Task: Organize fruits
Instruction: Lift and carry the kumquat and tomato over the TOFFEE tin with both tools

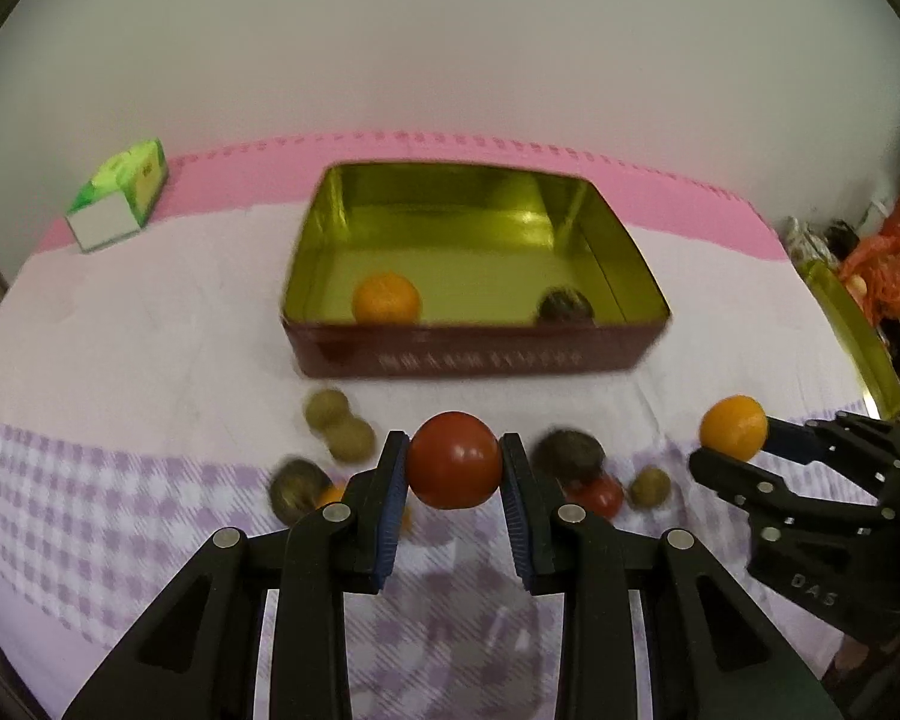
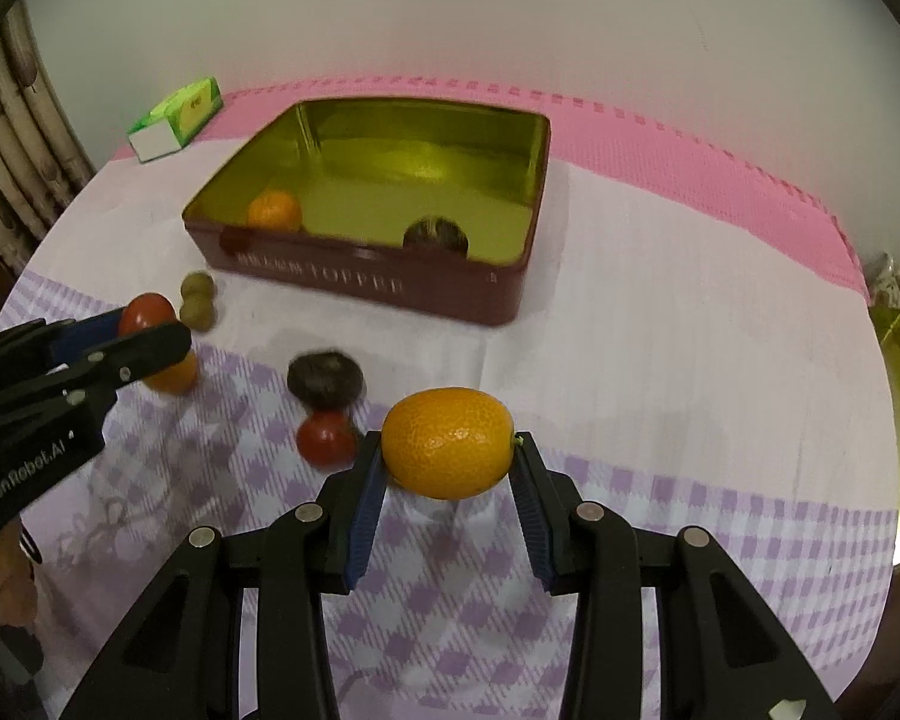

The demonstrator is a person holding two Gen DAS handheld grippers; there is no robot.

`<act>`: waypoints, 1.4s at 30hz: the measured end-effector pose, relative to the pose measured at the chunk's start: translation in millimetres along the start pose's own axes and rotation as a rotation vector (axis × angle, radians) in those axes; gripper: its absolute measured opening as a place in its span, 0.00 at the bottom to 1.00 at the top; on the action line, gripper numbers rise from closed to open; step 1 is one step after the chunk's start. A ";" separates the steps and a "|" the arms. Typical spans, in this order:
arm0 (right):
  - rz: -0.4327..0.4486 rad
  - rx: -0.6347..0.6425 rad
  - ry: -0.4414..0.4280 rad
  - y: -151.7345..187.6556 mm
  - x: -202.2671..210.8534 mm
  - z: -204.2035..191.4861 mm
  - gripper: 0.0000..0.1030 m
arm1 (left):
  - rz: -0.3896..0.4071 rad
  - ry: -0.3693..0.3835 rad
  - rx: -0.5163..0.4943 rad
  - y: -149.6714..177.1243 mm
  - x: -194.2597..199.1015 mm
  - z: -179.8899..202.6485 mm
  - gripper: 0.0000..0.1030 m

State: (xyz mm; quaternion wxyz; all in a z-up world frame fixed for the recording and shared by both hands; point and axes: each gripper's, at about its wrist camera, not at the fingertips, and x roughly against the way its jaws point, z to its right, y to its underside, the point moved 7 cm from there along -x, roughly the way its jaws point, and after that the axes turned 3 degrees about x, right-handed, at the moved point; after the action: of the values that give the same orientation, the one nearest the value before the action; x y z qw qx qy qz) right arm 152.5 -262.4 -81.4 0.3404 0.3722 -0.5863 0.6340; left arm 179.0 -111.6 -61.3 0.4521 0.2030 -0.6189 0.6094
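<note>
Left gripper (image 1: pixel 453 461) clamped on a red tomato (image 1: pixel 453 459), both blue pads pressed to its sides, held above the cloth. Right gripper (image 2: pixel 448 445) clamped likewise on an orange kumquat (image 2: pixel 448 443), raised clear of the surface. Below and between them, loose on the tablecloth (image 2: pixel 660 372): a second red tomato (image 2: pixel 325 438) touching a dark brown fruit (image 2: pixel 325 380), two small greenish-brown fruits (image 2: pixel 198 300) side by side, an orange fruit (image 2: pixel 173 377) partly hidden under the left gripper, plus another dark fruit (image 1: pixel 294 491) and a small brownish one (image 1: pixel 650 486) in the left wrist view. Farther back, an open dark-red tin (image 2: pixel 354 285) with gold interior, holding an orange fruit (image 2: pixel 275 211) near its front left corner and a dark fruit (image 2: pixel 436 235) against its front wall. White cloth with lilac check at the near edge, over a pink mat (image 2: pixel 720 162). Green tissue pack (image 2: pixel 177 119) at the far left. Plain pale wall (image 2: pixel 450 18) behind; gold tin lid (image 1: pixel 858 336) and orange plastic bag (image 1: pixel 879 267) at the far right.
</note>
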 end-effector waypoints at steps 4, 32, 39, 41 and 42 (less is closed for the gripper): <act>0.032 0.005 -0.006 -20.6 2.5 -1.0 0.37 | 0.036 -0.020 0.004 -24.0 0.2 -12.2 0.30; 0.009 0.009 0.001 -91.8 -65.4 1.5 0.37 | -0.011 -0.073 0.005 -64.2 -71.1 -35.8 0.30; 0.005 0.012 0.004 -91.0 -70.9 -0.8 0.37 | -0.025 -0.083 0.011 -62.5 -79.8 -38.3 0.30; 0.003 0.008 0.001 -91.6 -72.3 -0.8 0.37 | -0.031 -0.085 0.012 -61.4 -82.2 -39.4 0.30; 0.001 0.005 0.000 -92.0 -73.4 -0.8 0.37 | -0.031 -0.087 0.012 -61.4 -83.0 -40.1 0.30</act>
State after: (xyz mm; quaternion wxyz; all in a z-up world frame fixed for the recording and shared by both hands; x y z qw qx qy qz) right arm 268.3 -253.8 -100.3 0.3391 0.3727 -0.5847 0.6358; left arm 283.0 -109.6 -99.3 0.4329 0.2415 -0.6313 0.5965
